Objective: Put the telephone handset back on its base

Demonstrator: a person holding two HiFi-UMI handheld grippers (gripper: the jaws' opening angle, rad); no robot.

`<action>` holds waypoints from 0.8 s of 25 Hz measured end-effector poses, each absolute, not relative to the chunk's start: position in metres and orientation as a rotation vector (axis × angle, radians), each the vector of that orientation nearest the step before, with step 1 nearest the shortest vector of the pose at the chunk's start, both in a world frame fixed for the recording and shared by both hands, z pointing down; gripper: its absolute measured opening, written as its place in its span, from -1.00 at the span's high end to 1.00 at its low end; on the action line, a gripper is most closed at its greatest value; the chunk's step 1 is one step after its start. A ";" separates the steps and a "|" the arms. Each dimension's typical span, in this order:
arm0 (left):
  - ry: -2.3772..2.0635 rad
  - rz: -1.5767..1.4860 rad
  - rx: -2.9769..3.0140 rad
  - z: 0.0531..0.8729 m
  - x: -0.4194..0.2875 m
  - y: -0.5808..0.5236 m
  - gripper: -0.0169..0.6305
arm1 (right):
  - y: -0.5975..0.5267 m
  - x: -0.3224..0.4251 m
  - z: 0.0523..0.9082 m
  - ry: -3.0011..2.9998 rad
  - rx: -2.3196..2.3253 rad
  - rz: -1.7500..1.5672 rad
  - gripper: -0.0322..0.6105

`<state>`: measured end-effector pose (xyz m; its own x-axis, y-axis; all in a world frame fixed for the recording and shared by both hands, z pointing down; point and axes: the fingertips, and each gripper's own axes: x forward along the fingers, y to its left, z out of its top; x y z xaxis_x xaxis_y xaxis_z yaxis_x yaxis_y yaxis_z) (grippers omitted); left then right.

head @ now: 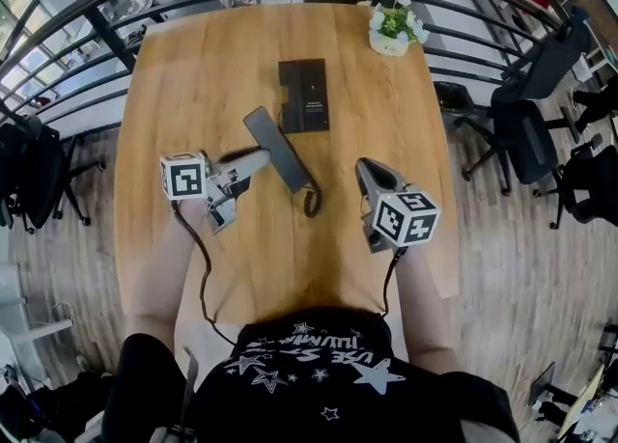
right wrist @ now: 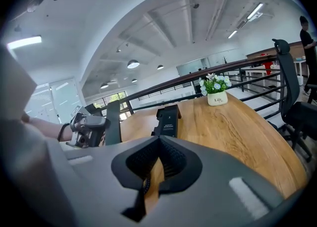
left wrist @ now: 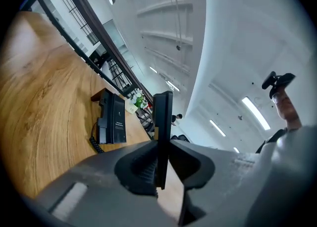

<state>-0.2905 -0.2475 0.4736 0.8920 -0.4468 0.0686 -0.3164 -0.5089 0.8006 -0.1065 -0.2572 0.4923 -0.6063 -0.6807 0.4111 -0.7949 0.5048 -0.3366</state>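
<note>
The black telephone base [head: 303,95] lies flat on the wooden table [head: 183,74], towards its far side. My left gripper [head: 259,157] is shut on the long black handset [head: 280,149], which hangs just above the table, a little nearer than the base and to its left. In the left gripper view the handset [left wrist: 162,117] stands edge-on between the jaws [left wrist: 161,169], with the base [left wrist: 113,122] ahead. A coiled cord [head: 311,202] hangs from the handset's near end. My right gripper [head: 366,173] hovers to the right, shut and empty, pointing at the base [right wrist: 167,119].
A small white pot with a green plant [head: 392,26] stands at the table's far right corner. A dark railing [head: 116,7] curves round the far side. Office chairs [head: 521,132] stand on the floor to the right.
</note>
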 end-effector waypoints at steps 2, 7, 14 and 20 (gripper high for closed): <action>-0.521 -0.161 2.154 0.477 -0.291 -0.263 0.71 | -0.268 -0.108 0.495 -2.516 1.270 0.745 0.89; -0.454 -0.103 2.202 0.484 -0.294 -0.301 0.71 | -0.292 -0.116 0.505 -2.500 1.282 0.762 0.89; -0.350 0.045 2.265 0.506 -0.296 -0.351 0.71 | -0.318 -0.123 0.521 -2.490 1.308 0.801 0.89; -0.292 0.091 2.258 0.519 -0.287 -0.396 0.71 | -0.333 -0.112 0.545 -2.467 1.314 0.876 0.89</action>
<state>-0.2867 -0.3958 0.5186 0.9703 -0.1790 0.1625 -0.2397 -0.6231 0.7445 -0.1116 -0.3332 0.5454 -0.5796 -0.6841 0.4427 -0.8101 0.4251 -0.4037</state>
